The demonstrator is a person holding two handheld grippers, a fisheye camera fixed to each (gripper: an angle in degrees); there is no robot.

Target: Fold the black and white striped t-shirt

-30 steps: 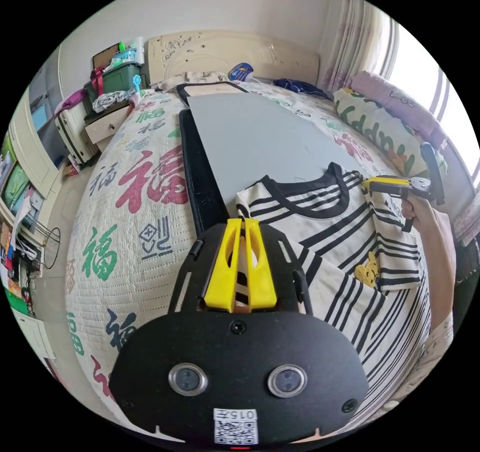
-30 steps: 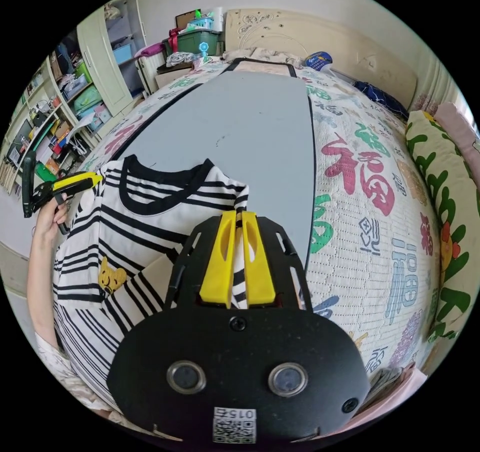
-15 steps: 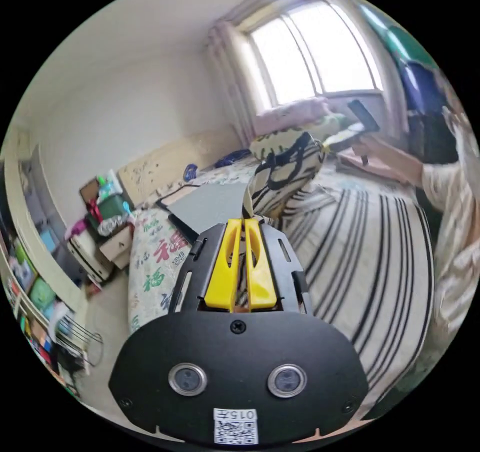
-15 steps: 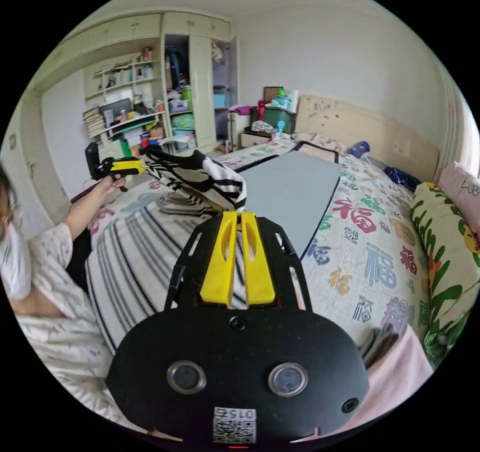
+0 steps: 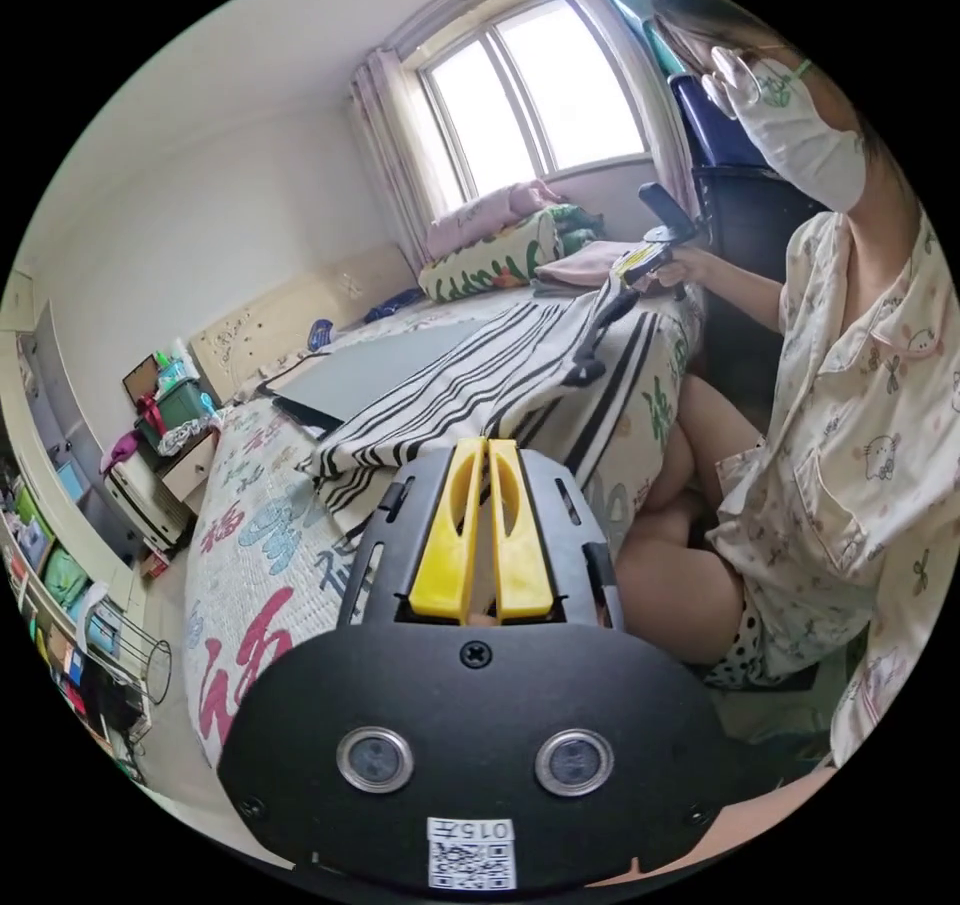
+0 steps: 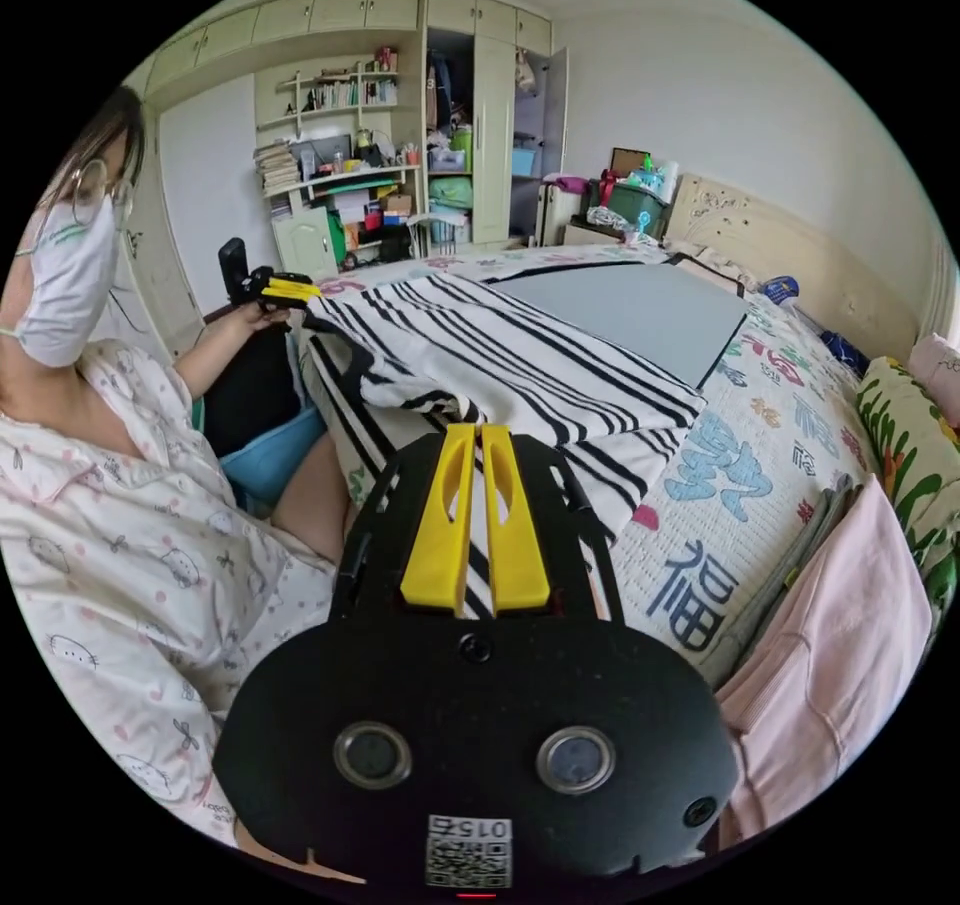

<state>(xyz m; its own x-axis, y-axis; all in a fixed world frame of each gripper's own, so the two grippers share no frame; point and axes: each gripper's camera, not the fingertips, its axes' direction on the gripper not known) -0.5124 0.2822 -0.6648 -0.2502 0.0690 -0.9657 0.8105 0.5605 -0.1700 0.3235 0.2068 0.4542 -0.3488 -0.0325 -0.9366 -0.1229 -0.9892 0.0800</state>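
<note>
Since half a second ago the black and white striped t-shirt (image 6: 520, 365) has come down from mid-air and now lies folded over on itself, stripes up, across the near end of the bed (image 6: 740, 465), its lower layer draping over the bed's edge toward the person (image 6: 120, 545). In the right gripper view the shirt spreads from about 10 o'clock to 3 o'clock above the jaws; in the left gripper view it runs from 10 o'clock to 1 o'clock.

Each hand-held gripper has its yellow jaws nearly together. In the right gripper view, striped cloth shows in the slit between the right hand-held gripper's (image 6: 477, 435) jaws, pinching a corner of the shirt. The left hand-held gripper (image 5: 485, 447) sits at the shirt's folded edge with its jaws all but closed; whether cloth is caught between them cannot be told from its own view. From the right gripper view that same gripper appears at 10 o'clock, its tips at the shirt's far corner.

Under the shirt's far part lies a grey mat (image 6: 650, 310) with a dark border, resting on the patterned bedspread. A pink cloth (image 6: 830, 645) lies at 4 o'clock in the right gripper view. The person, in pale patterned pyjamas, sits beside the bed.
</note>
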